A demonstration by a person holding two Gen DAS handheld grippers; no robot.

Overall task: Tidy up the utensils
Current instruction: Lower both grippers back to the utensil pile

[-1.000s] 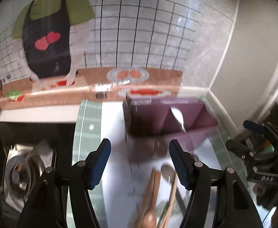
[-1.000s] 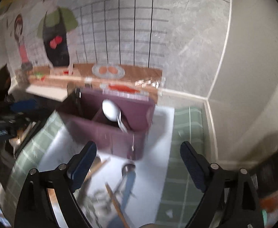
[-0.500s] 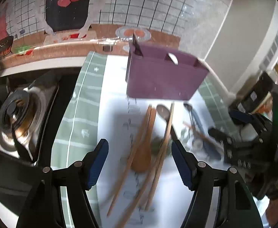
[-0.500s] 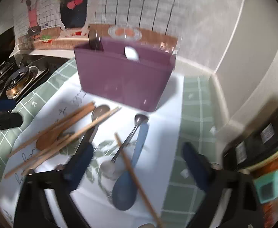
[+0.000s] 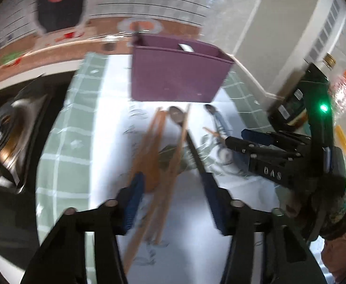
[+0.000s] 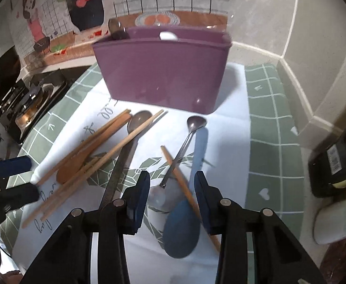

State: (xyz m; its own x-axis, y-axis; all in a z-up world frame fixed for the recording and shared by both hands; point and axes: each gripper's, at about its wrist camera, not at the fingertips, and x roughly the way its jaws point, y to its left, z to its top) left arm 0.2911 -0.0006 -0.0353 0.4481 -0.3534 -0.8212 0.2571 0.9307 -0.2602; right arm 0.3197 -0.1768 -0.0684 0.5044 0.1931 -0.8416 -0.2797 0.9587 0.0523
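Left wrist view, blurred throughout.
- Left gripper [image 5: 173, 189]: lower centre of frame, jaws part-way apart and closing. Wooden chopsticks [image 5: 149, 165] and a wooden spoon [image 5: 152, 177] lie between the blue pads; whether the pads touch them cannot be told.
- Purple utensil holder [image 5: 175, 75]: upper centre, upright on the white printed mat [image 5: 191, 248].
- Dark-handled spoon [image 5: 176, 116]: centre, bowl just below the holder.
- Right gripper [image 5: 255, 139]: right of centre, reaching in over the mat beside a metal spoon [image 5: 210, 110].
- Gas burner [image 5: 2, 137]: left edge.
- Bottles [image 5: 343, 90]: upper right.

Right wrist view, sharp.
- Right gripper [image 6: 171, 189]: lower centre, jaws narrowed and closing. A white spoon bowl [image 6: 158, 197], the metal spoon [image 6: 187, 139] handle end, one chopstick [image 6: 187, 189] and the blue spoon [image 6: 189, 213] lie between the pads; no pad is seen pressing on any of them.
- Purple utensil holder [image 6: 163, 71]: upper centre, upright, a dark utensil at its left corner and a white one at its rim.
- Wooden chopsticks [image 6: 97, 161], wooden spoon [image 6: 76, 165] and dark-handled spoon [image 6: 130, 142]: left of centre, crossed in a loose pile.
- Left gripper [image 6: 14, 179]: left edge, its blue pads beside the pile.
- Green checked mat border [image 6: 267, 142]: right of centre.
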